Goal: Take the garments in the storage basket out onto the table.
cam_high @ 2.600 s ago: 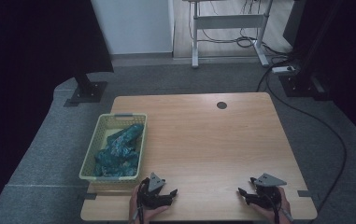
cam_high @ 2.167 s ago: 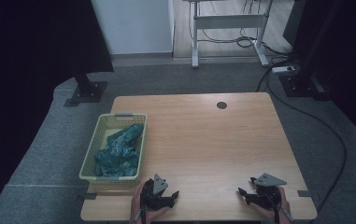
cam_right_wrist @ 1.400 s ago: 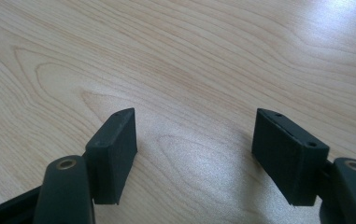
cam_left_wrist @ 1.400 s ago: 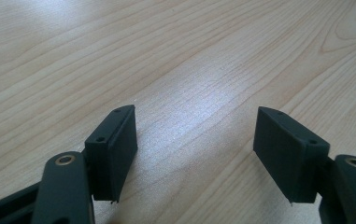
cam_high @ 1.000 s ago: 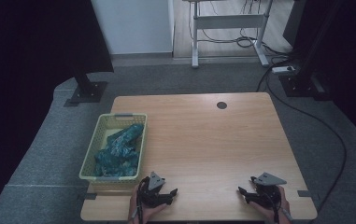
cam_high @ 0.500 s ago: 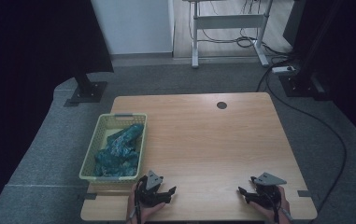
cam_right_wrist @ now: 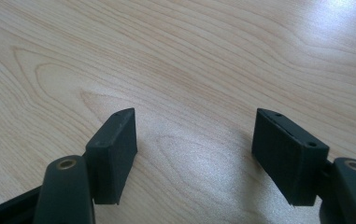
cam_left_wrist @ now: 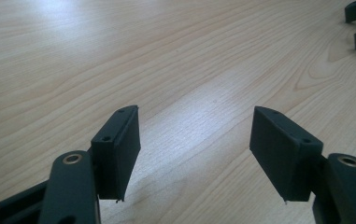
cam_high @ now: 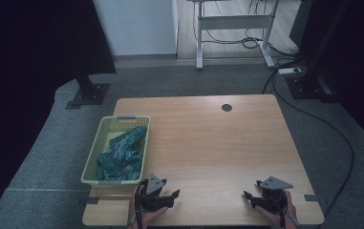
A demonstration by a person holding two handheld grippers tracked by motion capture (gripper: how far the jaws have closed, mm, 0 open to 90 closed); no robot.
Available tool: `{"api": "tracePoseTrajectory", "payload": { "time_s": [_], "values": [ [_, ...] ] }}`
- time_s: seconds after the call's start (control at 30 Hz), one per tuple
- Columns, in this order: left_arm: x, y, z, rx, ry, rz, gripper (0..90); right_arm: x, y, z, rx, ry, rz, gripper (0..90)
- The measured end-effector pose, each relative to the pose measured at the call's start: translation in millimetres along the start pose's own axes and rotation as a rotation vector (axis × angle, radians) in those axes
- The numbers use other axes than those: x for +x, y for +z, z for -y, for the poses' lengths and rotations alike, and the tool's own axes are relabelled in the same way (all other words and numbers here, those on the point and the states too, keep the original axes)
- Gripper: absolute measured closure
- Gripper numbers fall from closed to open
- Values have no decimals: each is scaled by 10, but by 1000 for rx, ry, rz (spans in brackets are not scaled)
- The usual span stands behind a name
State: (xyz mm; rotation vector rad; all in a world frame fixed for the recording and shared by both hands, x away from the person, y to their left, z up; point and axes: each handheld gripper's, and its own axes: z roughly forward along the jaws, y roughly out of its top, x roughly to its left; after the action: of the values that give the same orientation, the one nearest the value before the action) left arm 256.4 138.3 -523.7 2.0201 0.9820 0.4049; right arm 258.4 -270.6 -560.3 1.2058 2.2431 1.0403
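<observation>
Since the earlier frames the left gripper (cam_high: 163, 196) has shifted a little and turned at the near table edge, while the right gripper (cam_high: 256, 199) has kept its place. Both have their jaws spread wide over bare wood, pinching nothing. The teal cloth (cam_high: 121, 153) lies crumpled in the green basket (cam_high: 90, 169), just beyond and to the outer side of the left fingers (cam_left_wrist: 119, 144), well apart from the right ones. A likely risk: a reach into the light basket could catch its mesh wall or rim and drag or tip it, or the jaws might pinch only a loose fold, so the cloth slips free.
</observation>
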Motion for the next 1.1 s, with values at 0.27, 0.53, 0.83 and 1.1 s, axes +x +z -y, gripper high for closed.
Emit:
{"api": "tracePoseTrajectory", "payload": {
  "time_s": [0.27, 0.53, 0.83, 1.1],
  "values": [
    [-16, -86, -64, -16, 18, -14, 335, 0, 0, 0, 0, 0, 0, 306],
    [8, -153, -101, -21, 26, -19, 338, 0, 0, 0, 0, 0, 0, 306],
    [67, -233, -133, -39, 14, -33, 341, 0, 0, 0, 0, 0, 0, 306],
    [103, -347, -179, -66, 11, -45, 342, 0, 1, -1, 0, 2, 2, 307]
  ]
}}
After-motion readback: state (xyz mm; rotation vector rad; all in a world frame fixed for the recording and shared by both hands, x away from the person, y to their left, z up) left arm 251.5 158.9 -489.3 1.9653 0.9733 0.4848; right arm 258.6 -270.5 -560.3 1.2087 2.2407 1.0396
